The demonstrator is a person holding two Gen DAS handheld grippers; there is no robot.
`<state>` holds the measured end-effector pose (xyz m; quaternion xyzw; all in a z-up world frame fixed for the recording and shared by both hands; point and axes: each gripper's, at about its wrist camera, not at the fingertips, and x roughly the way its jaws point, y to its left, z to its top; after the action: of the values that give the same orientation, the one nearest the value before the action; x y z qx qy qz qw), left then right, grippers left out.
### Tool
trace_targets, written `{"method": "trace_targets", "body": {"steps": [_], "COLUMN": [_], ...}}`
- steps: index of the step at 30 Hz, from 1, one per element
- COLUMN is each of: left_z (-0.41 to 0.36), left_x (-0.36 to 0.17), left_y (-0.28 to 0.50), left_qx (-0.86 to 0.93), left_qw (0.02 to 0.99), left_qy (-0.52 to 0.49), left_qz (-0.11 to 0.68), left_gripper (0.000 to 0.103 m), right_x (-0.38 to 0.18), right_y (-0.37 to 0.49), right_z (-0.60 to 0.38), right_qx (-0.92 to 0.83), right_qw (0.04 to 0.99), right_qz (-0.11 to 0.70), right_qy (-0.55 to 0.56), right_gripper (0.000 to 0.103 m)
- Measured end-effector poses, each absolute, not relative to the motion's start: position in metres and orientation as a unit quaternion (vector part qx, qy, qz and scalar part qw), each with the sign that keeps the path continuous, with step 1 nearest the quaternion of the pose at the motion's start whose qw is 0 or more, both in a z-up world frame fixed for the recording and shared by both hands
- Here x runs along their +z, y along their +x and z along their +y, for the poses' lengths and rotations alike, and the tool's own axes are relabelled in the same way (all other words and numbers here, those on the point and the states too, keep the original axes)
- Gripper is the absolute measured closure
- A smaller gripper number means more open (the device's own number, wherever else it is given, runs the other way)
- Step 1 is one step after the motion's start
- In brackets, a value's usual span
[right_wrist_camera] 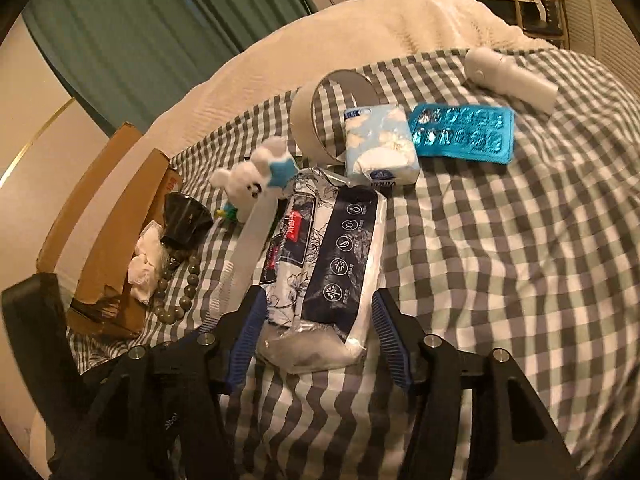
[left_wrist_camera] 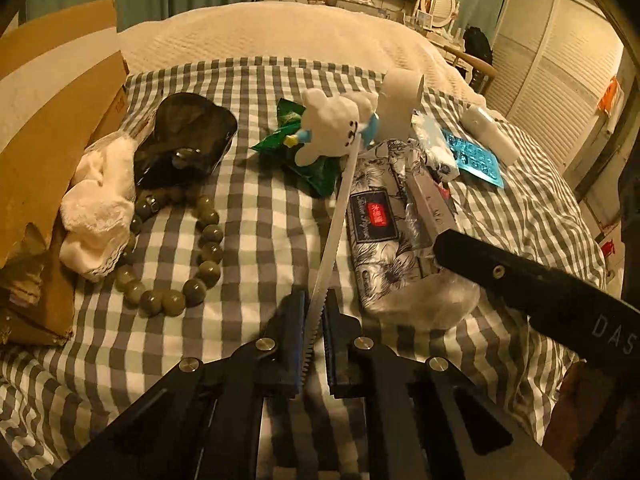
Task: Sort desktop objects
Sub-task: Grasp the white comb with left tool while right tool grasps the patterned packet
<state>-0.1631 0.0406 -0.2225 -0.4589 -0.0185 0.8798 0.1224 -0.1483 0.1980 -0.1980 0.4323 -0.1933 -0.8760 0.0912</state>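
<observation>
Left wrist view: your left tongs (left_wrist_camera: pixel 314 320) are pressed together on the near end of a white toothed strip (left_wrist_camera: pixel 334 216), probably a serrated plastic blade, which runs up and away from the pads to the white plush toy (left_wrist_camera: pixel 332 128). Just right of that strip lies the flower-printed tissue pack (left_wrist_camera: pixel 384 236), touching or nearly touching it; one black finger (left_wrist_camera: pixel 520 276) of your right tongs crosses the pack's right side, lettered "DAS" before the frame cuts it off. Left of the strip sits a loop of green beads (left_wrist_camera: pixel 176 256), a white cloth (left_wrist_camera: pixel 100 208), a dark glossy case (left_wrist_camera: pixel 188 140) and a cardboard box (left_wrist_camera: pixel 52 128), all on the checked cloth (left_wrist_camera: pixel 256 208). Right wrist view: your right tongs (right_wrist_camera: pixel 316 332) stand spread, the tissue pack (right_wrist_camera: pixel 324 264) lying between the blue pads; its left side may touch the left pad, while the right pad stands clear of it. The pack carries a red label and a dark band with five round icons, its writing too small to read. Beyond it: a roll of tape (right_wrist_camera: pixel 320 120) standing on edge, a small blue tissue packet (right_wrist_camera: pixel 380 144), a blue blister sheet (right_wrist_camera: pixel 464 132) and a white cylinder (right_wrist_camera: pixel 508 76).
</observation>
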Motion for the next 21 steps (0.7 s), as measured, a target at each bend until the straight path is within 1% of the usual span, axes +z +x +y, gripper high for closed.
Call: {"method": "trace_targets", "body": {"steps": [5,11,13,17,18,19,21], "left_z": [0.04,0.04,0.041,0.041,0.042,0.043,0.045], "left_x": [-0.224,-0.224,-0.222,-0.215,-0.213,-0.21,-0.208], "left_y": [-0.163,-0.162,-0.158,-0.148,-0.146,-0.144,-0.141], "left_qx": [0.882,0.88,0.881,0.884,0.884,0.884,0.884], "left_qw": [0.121,0.124,0.123,0.128,0.128,0.131,0.134], "left_qy": [-0.455,-0.457,-0.456,-0.449,-0.448,-0.447,-0.447], "left_qz": [-0.017,-0.029,-0.026,-0.024,-0.025,-0.027,-0.029], "left_gripper": [0.094,0.095,0.095,0.096,0.097,0.098,0.099], "right_x": [-0.205,-0.208,-0.208,-0.204,-0.202,-0.199,-0.194], "right_y": [-0.15,-0.151,-0.149,-0.138,-0.133,-0.129,-0.115], "right_z": [0.195,0.193,0.193,0.193,0.194,0.196,0.202], "right_qx": [-0.871,-0.869,-0.87,-0.879,-0.88,-0.881,-0.883], "right_qw": [0.105,0.111,0.104,0.085,0.08,0.075,0.059], "right_qz": [-0.201,-0.188,-0.182,-0.157,-0.151,-0.147,-0.141], "right_qy": [0.435,0.444,0.447,0.442,0.444,0.444,0.443], "right_gripper": [0.049,0.061,0.068,0.075,0.079,0.081,0.081]}}
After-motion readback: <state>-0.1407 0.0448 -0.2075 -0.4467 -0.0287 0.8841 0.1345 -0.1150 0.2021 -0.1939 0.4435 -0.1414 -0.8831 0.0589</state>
